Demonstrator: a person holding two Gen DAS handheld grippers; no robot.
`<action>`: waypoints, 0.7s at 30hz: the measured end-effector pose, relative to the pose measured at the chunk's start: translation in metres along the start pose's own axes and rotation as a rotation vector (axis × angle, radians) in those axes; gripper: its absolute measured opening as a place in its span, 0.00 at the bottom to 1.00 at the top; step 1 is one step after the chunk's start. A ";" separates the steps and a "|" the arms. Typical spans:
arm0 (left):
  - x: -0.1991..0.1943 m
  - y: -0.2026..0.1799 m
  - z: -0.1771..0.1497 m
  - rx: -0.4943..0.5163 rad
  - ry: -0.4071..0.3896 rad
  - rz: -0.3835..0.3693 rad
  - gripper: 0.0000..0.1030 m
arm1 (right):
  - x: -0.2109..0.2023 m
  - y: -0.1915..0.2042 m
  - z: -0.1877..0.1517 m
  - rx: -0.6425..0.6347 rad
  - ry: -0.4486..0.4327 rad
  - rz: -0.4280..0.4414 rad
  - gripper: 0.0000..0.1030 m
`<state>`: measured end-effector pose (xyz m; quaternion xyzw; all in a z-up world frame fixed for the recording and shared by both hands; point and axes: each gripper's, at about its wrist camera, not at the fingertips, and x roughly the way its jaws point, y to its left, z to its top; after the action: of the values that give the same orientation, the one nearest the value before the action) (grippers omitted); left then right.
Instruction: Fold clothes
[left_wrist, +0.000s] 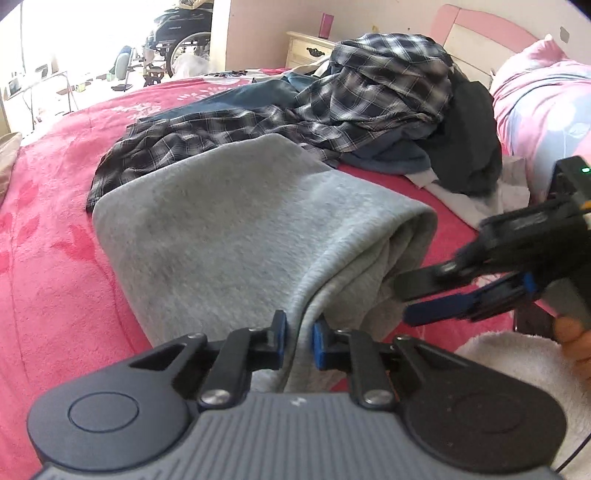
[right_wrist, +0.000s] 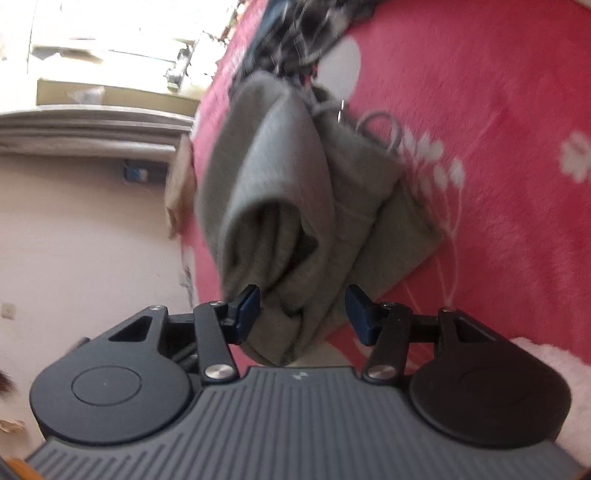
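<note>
A folded grey sweatshirt (left_wrist: 229, 229) lies on the pink-red bed blanket (left_wrist: 55, 240). My left gripper (left_wrist: 299, 341) is at its near edge, blue pads pinched on a ridge of grey fabric. My right gripper (left_wrist: 417, 299) comes in from the right at the open end of the fold. In the right wrist view, the right gripper (right_wrist: 304, 314) stands open, fingers wide apart, with a bunch of the grey sweatshirt (right_wrist: 280, 166) hanging between them. A grey drawstring (right_wrist: 384, 125) lies beside the garment on the blanket.
A heap of clothes sits behind the sweatshirt: a plaid shirt (left_wrist: 376, 88) and a black garment (left_wrist: 469, 147). Pink bedding (left_wrist: 543, 92) is at the right, a nightstand (left_wrist: 310, 48) behind, a white fluffy cloth (left_wrist: 517, 365) at the lower right.
</note>
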<state>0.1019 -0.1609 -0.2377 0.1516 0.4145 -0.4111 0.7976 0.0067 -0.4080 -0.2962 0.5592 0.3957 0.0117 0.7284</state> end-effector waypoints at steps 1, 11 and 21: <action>-0.001 0.002 0.000 -0.017 -0.002 -0.007 0.15 | 0.006 0.001 0.000 -0.003 -0.001 -0.007 0.46; -0.005 -0.039 -0.009 0.202 -0.114 0.279 0.15 | 0.023 0.009 -0.008 -0.051 -0.061 -0.046 0.05; 0.016 -0.060 -0.014 0.393 -0.137 0.451 0.14 | 0.022 0.011 -0.010 -0.082 -0.040 -0.082 0.04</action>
<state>0.0525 -0.1985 -0.2531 0.3629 0.2281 -0.3053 0.8503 0.0209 -0.3862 -0.3002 0.5124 0.4029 -0.0130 0.7583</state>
